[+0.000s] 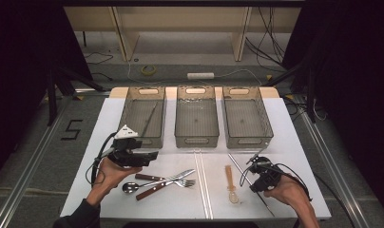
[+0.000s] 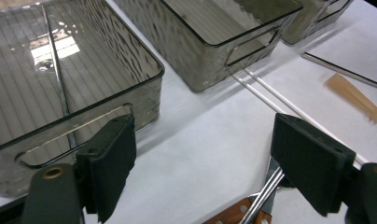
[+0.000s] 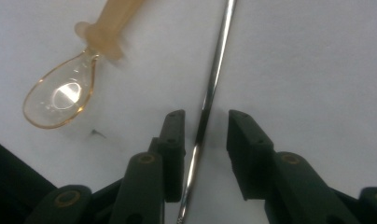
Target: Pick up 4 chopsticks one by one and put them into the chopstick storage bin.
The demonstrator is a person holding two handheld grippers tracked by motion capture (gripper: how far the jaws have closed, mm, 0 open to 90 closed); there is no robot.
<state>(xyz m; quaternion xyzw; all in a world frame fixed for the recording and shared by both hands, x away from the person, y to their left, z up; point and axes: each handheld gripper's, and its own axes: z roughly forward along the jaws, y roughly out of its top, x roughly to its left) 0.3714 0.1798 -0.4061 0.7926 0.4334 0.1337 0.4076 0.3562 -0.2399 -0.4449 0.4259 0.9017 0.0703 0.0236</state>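
On the white surface (image 1: 133,199), just in front of the three grey bins, we're working with both hands at once. Our right gripper (image 3: 200,144) is hanging low over the thin metal rod (image 3: 210,93), which is lying flat on the right half of the surface, just beside the amber plastic spoon (image 3: 60,95). The fingers (image 3: 172,140) are sitting one on each side of the rod with the gap narrowed down; the near one is almost brushing it, the other is standing off a bit, so we're not seeing a real pinch here. The rod is resting on the surface.

Our left gripper (image 2: 203,163) is hovering in front of the left bin (image 2: 144,88), and its fingers (image 2: 114,158) are spread wide with nothing between them. A second thin rod (image 2: 56,79) is lying inside that left bin. Just past the right finger we're seeing the wooden-handled forks (image 2: 252,205) lying on the surface. In the high view those forks are crossing each other next to a metal spoon (image 1: 129,187), with the middle bin (image 1: 196,140) and right bin (image 1: 249,140) sitting behind.
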